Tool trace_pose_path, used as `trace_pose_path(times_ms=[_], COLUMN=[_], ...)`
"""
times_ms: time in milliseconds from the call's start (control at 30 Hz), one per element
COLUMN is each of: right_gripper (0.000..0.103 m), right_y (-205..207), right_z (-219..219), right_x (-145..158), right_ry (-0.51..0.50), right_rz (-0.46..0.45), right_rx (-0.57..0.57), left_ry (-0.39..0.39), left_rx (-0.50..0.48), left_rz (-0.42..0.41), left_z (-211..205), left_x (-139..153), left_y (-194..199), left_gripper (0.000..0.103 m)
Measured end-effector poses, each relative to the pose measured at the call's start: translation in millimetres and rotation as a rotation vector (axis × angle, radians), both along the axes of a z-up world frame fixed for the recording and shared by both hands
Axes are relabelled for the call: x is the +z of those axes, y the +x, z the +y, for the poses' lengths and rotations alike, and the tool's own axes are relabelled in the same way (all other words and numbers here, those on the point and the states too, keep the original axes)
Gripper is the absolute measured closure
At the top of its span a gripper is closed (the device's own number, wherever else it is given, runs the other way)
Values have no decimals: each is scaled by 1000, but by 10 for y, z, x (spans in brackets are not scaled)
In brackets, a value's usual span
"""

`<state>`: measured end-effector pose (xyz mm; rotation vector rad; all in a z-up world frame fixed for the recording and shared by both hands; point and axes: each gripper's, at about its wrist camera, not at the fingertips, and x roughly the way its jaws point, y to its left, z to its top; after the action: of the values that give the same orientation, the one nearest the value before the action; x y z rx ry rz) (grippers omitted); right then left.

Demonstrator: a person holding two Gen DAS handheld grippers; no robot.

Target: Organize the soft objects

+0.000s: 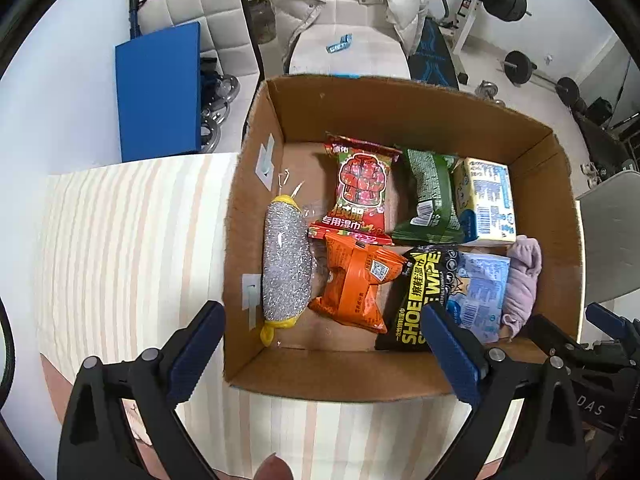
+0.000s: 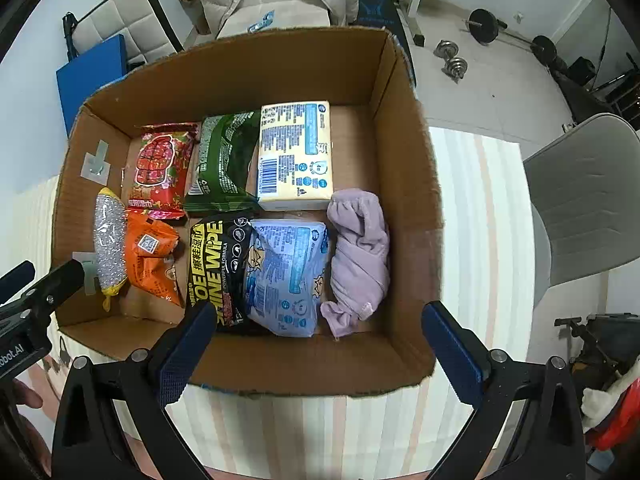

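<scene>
An open cardboard box (image 1: 360, 108) (image 2: 248, 72) holds several soft things side by side. Among them are a silver scrubber (image 1: 286, 268) (image 2: 109, 248), a red wipes pack (image 1: 360, 192), an orange pack (image 1: 356, 280), a green pack (image 2: 224, 160), a yellow tissue pack (image 2: 296, 152), a black shoe-wipes pack (image 2: 216, 264), a pale blue pack (image 2: 284, 272) and a lilac cloth (image 2: 360, 248). My left gripper (image 1: 320, 320) hangs open above the box's near left part, holding nothing. My right gripper (image 2: 320, 312) stands open above the blue pack and the cloth, also holding nothing.
The box rests on a striped tablecloth (image 1: 120, 240). Behind it stand a blue board (image 1: 160, 88) and a chair with a white puffer jacket (image 1: 344, 0). A grey chair (image 2: 580, 192) is at the right. Dumbbells (image 2: 452, 64) and weight plates lie on the floor.
</scene>
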<state>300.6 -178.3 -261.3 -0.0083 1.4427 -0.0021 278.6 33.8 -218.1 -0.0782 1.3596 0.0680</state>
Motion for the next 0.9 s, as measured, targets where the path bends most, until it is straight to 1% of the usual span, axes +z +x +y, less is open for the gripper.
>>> trace_pose_path(times_ms=[100,300,433,600,700,800,900], right_gripper=[0,0,0,0,0,0,0], right_y=[-62,-381,-686,-1025,-1279,-1535,-1758], right_z=[-17,-66,-58,-83,-107,-123,-126], right_x=[132,589,938,1319,1599,1846,2043], right_ry=[7,24,25,43,64,78,84], right_rz=[-23,-108,-178,-246,-286,-327,-360], right_rx=[-2,0,17,26,29,34,37], left_ry=[-9,-10,2,22,21,1,30], left_rx=[6,10,1,-9,-5,-7,-21], left_rz=[-25,-118,-176,-234,-261,-286,-306], left_z=[-4,-87,-165,-212,-199,-193,-243], left_x=[121,567,889,1213,1428,1618,1788], left_y=[-88,-453,-770,-1122,-1341,-1529,-1720], left_gripper=[3,3,3,3,3,3,3])
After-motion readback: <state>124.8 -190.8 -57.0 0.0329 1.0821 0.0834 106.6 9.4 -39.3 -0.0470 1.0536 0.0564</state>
